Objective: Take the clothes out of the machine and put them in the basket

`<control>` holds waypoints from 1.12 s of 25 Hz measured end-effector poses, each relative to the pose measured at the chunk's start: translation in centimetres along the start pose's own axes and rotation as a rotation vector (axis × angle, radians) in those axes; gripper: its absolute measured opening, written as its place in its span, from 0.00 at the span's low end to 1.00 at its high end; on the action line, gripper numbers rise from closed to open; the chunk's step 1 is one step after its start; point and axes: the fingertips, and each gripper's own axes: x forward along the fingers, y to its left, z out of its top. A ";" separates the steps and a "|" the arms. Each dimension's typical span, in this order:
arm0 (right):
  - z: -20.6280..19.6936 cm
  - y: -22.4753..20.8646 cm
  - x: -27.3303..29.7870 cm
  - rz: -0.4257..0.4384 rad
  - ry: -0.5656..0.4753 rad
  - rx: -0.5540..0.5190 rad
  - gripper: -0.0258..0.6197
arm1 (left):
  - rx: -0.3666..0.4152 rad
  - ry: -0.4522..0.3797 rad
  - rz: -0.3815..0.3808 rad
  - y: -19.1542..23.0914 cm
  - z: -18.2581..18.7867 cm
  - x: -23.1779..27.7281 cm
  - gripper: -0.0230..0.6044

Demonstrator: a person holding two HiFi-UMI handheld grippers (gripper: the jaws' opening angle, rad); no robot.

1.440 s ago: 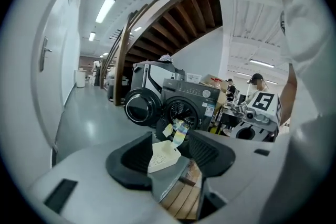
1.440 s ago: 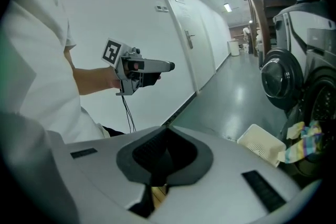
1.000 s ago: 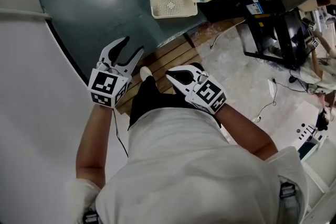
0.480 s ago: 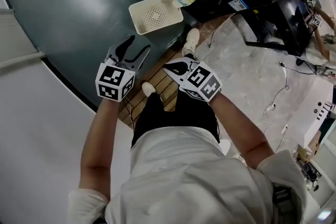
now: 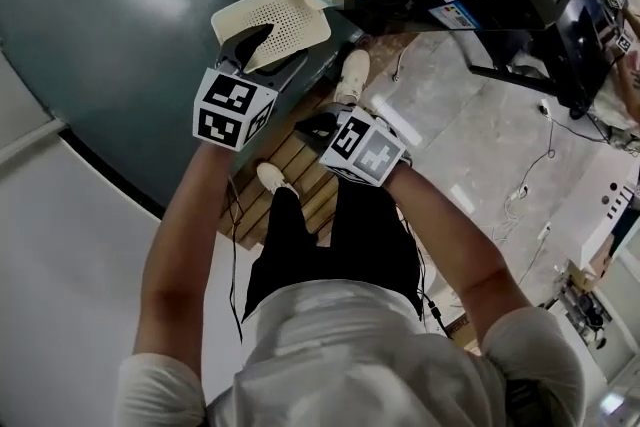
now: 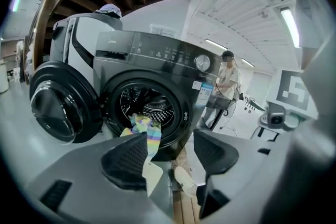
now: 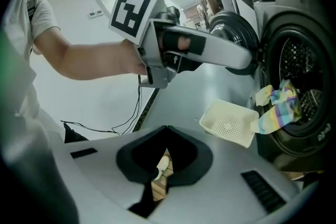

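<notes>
The dark washing machine (image 6: 157,60) stands with its round door (image 6: 58,107) swung open to the left. Striped pastel clothes (image 6: 144,128) hang out of the drum mouth (image 7: 281,105). A cream perforated basket (image 5: 270,15) sits on the floor below them (image 7: 229,123). My left gripper (image 5: 268,55) hovers at the basket's near edge, aimed at the drum (image 6: 170,152); its jaws have just been opening and hold nothing. My right gripper (image 5: 315,125) trails lower right, over the wooden boards, jaws closed together and empty (image 7: 167,131).
A wooden slatted platform (image 5: 300,165) lies under my feet by the machine's front. Cables (image 5: 520,200) run over the pale floor to the right, near black stands. A person (image 6: 227,78) stands behind the machine. A white wall base curves along the left.
Both grippers have moved forward and down toward the basket and machine. The left gripper's jaws stand wider apart than before. The basket now lies right under the left fingertips.
</notes>
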 end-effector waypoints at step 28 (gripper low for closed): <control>-4.1 -17.2 1.8 0.046 0.165 0.042 0.04 | 0.116 0.194 0.024 10.0 -3.9 33.5 0.64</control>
